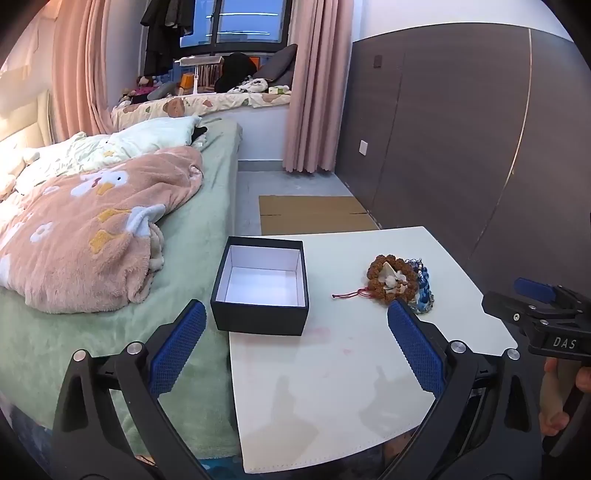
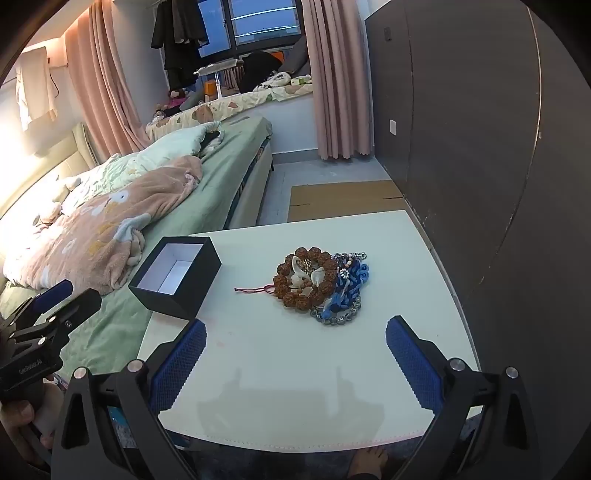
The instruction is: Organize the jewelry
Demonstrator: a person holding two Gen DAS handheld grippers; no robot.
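Bedside, on the white worktop (image 2: 332, 369), both tongs (image 1: 295, 332) (image 2: 295, 350) gape apart, empty; the tangled, probably light bracelets (image 2: 321, 284) suit a pinch on the knobbly brown beads.

We're in a home bedroom — an unmade bed (image 1: 207, 206) with a green sheet fills the left, a pink fleece blanket (image 1: 96, 236) bunched on it beside pale pillows. Far off, pink curtains (image 2: 332, 81) frame a window seat piled with cushions and soft toys, dark clothes (image 2: 181, 33) hanging above — and dark wardrobe panels (image 2: 461, 129) line the right.
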